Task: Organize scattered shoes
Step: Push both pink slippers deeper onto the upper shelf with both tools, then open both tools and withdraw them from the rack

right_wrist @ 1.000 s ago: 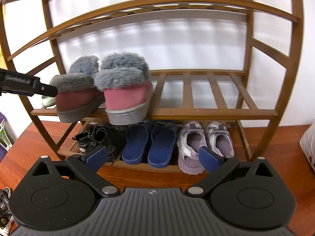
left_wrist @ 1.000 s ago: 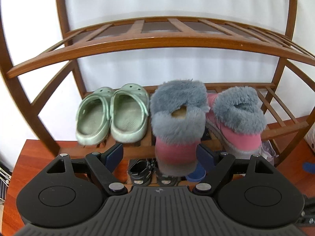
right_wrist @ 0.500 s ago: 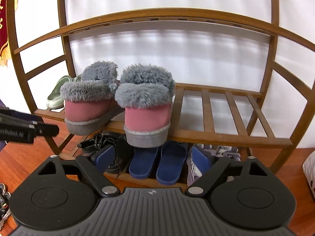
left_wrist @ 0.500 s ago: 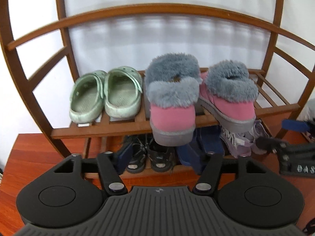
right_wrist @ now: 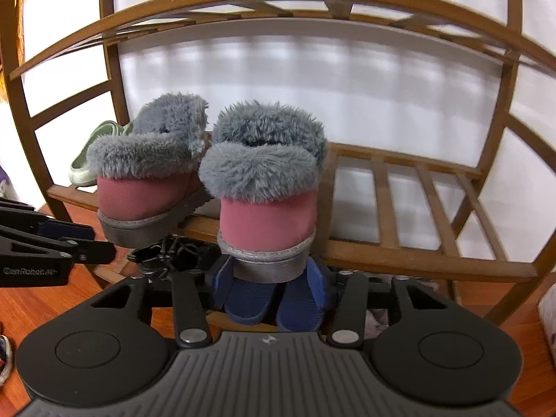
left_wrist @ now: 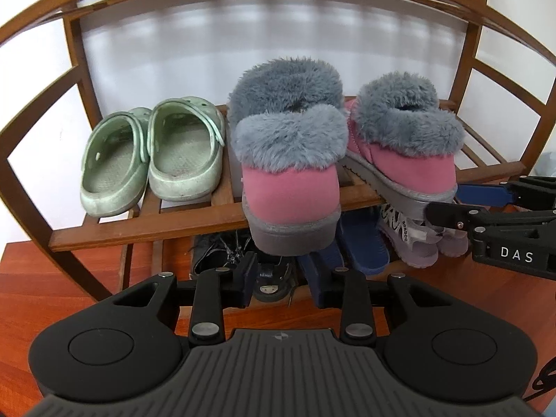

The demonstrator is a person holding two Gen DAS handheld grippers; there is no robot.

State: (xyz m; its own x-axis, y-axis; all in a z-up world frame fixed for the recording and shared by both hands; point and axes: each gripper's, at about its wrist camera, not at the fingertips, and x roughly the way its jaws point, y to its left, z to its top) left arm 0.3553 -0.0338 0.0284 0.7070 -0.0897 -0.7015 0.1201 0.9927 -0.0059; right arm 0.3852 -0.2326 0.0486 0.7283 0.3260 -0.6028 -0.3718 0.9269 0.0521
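Overhanging the shelf [left_wrist: 146, 231] edge just past both open, empty grippers [left_wrist: 284, 278] [right_wrist: 269, 283]: pink slippers' [left_wrist: 290, 187] [right_wrist: 266, 208] heels; fingertips partly hidden.

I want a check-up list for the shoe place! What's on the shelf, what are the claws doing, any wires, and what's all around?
Surface: slatted wooden shoe rack; middle shelf's right part bare.
Job's things: two pink furry slippers, left one and right one, heels overhanging the shelf edge; right one tilted.
Clutter: green clogs on the middle shelf; black shoes, blue slippers, lilac sandals below.
Grippers: left claw and right claw open, just below the slippers' heels.
Cables: nothing clearly seen.
Surroundings: white wall, reddish wood floor.
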